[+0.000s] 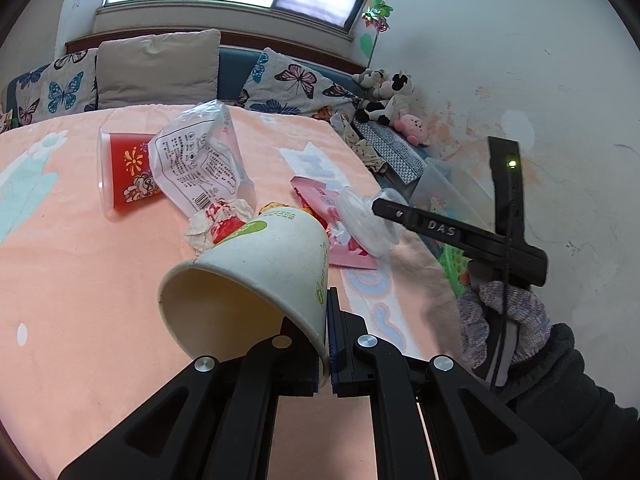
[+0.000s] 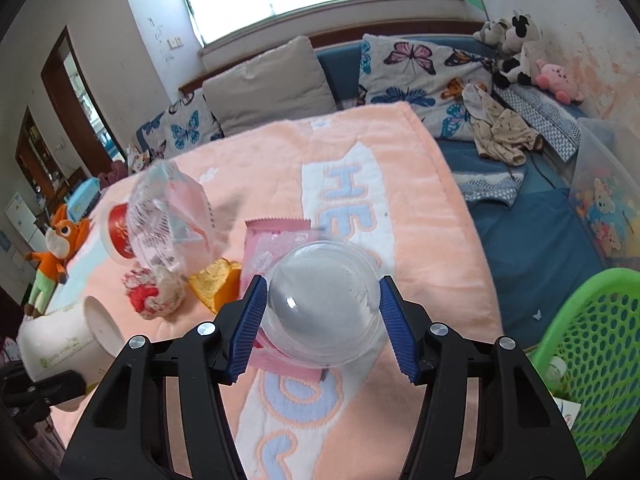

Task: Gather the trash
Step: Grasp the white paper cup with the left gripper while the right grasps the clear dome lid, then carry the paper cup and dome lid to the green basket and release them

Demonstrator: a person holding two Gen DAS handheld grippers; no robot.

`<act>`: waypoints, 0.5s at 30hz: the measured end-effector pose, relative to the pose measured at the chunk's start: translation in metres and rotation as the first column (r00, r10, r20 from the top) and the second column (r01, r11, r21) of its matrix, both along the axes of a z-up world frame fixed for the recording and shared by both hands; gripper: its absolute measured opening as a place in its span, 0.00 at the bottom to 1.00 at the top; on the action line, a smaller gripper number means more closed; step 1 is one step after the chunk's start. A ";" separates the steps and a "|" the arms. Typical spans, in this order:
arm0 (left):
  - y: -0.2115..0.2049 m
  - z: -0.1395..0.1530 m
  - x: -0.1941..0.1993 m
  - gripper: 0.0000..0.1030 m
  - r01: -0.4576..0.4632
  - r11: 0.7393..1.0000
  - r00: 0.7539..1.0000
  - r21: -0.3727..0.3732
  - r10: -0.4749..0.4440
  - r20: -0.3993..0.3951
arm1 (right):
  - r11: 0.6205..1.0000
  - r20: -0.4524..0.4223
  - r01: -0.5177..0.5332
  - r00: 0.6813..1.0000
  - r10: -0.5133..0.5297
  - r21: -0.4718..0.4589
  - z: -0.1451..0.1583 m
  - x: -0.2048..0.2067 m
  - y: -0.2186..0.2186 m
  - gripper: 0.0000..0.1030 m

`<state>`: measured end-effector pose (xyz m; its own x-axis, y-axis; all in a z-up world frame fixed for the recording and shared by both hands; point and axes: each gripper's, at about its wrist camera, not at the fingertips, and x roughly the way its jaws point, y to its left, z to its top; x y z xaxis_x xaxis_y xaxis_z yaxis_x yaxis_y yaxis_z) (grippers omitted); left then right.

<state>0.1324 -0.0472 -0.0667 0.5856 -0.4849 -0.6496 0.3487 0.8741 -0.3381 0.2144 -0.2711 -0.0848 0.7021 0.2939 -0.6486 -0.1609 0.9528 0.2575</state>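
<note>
The left gripper point(image 1: 325, 344) has its fingers pinched tight on the paper cup point(image 1: 256, 276) rim, and the right gripper point(image 2: 322, 320) fingers squeeze a clear dome lid point(image 2: 322, 312) between them.

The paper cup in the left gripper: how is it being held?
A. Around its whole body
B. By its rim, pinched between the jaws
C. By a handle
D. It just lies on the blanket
B: the left gripper has its jaws shut on the rim wall of the paper cup, which hangs tilted above the blanket.
</note>
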 end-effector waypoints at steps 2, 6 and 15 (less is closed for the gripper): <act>-0.003 0.003 -0.002 0.04 0.007 1.000 1.000 0.000 -0.007 0.007 | 1.000 0.016 0.004 1.000 -0.004 0.001 0.007 -0.009 -0.004 0.56; -0.011 0.010 -0.007 0.04 0.024 1.000 0.999 0.000 -0.024 0.026 | 1.000 0.040 0.018 0.999 -0.019 0.006 0.018 -0.032 -0.016 0.56; -0.042 0.021 -0.020 0.04 0.096 0.995 0.994 0.001 -0.096 0.050 | 0.997 0.064 0.083 0.995 -0.082 -0.006 0.028 -0.085 -0.050 0.56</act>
<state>0.1127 -0.0893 -0.0461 0.5680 -0.5414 -0.6198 0.4473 0.8353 -0.3197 0.1297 -0.3209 -0.0570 0.7635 0.2281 -0.6042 -0.0974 0.9655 0.2414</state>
